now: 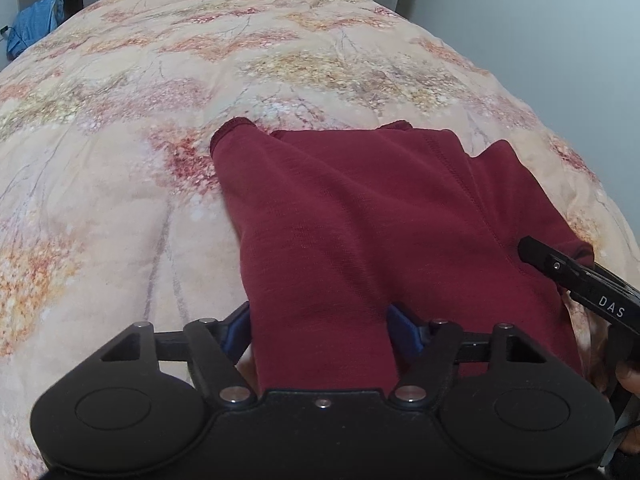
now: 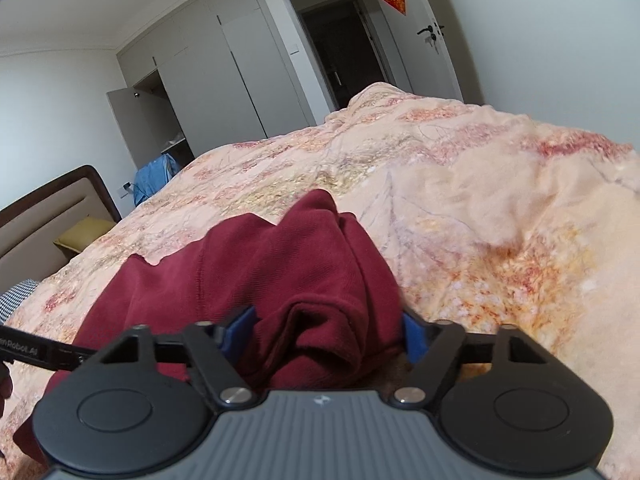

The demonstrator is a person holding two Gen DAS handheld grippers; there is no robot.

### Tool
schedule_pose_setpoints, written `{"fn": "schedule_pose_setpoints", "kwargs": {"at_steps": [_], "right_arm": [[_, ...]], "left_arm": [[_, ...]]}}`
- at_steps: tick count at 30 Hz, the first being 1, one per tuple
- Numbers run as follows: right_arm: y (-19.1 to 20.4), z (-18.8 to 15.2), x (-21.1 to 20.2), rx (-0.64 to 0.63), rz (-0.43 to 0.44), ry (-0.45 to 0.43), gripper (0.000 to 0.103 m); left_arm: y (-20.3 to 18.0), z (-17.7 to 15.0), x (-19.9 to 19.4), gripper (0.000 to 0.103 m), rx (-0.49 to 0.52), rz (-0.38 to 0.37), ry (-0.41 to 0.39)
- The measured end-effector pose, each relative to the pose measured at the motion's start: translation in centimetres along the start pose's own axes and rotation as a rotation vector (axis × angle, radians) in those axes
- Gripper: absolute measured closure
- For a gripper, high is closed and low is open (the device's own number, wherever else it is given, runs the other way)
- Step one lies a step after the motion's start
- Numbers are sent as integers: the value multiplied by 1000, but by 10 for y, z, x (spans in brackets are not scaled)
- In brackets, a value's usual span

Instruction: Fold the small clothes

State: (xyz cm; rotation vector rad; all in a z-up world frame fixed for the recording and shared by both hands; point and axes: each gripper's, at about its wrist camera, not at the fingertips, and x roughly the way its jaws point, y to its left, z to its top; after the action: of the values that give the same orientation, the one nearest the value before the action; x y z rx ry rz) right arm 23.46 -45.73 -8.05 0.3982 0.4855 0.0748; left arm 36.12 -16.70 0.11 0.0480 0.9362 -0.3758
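Observation:
A small dark red garment [image 1: 360,220] lies on the floral bedspread [image 1: 140,140]. My left gripper [image 1: 320,332] has its blue pads on either side of the garment's near edge, and cloth fills the gap between them. My right gripper [image 2: 328,336] holds a bunched fold of the same red garment [image 2: 280,272] between its blue pads. The right gripper's black finger also shows in the left wrist view [image 1: 560,268], at the garment's right corner. The left gripper's arm shows at the left edge of the right wrist view [image 2: 40,350].
The bedspread [image 2: 480,200] covers a wide bed. A blue cloth [image 2: 152,178] lies beyond the bed's far side by an open wardrobe [image 2: 160,120]. A headboard [image 2: 52,208] and yellow pillow [image 2: 84,236] are at left. An open doorway [image 2: 344,52] is behind.

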Motion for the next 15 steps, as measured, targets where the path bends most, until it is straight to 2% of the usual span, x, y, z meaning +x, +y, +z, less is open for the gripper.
{"fn": "schedule_pose_setpoints", "kwargs": {"at_steps": [2, 3, 4, 5, 7, 9, 15], "right_arm": [[5, 2, -2, -16, 3, 6, 46], [8, 3, -3, -27, 5, 7, 50], [12, 4, -5, -42, 9, 8, 57], [16, 5, -7, -58, 15, 5, 62], [24, 8, -13, -94, 24, -7, 67], [32, 11, -19, -131, 30, -20, 69], [62, 27, -40, -205, 62, -80, 73]], "left_arm": [[-3, 1, -2, 38, 12, 7, -3], [-5, 1, -3, 44, 21, 12, -5], [-8, 2, -5, 54, 34, 20, -11], [-10, 2, -8, 58, 47, 30, -22], [-13, 3, -15, 69, 62, 37, -40], [-13, 3, -22, 74, 62, 34, -60], [-13, 3, -51, 79, 73, 22, -133]]}}
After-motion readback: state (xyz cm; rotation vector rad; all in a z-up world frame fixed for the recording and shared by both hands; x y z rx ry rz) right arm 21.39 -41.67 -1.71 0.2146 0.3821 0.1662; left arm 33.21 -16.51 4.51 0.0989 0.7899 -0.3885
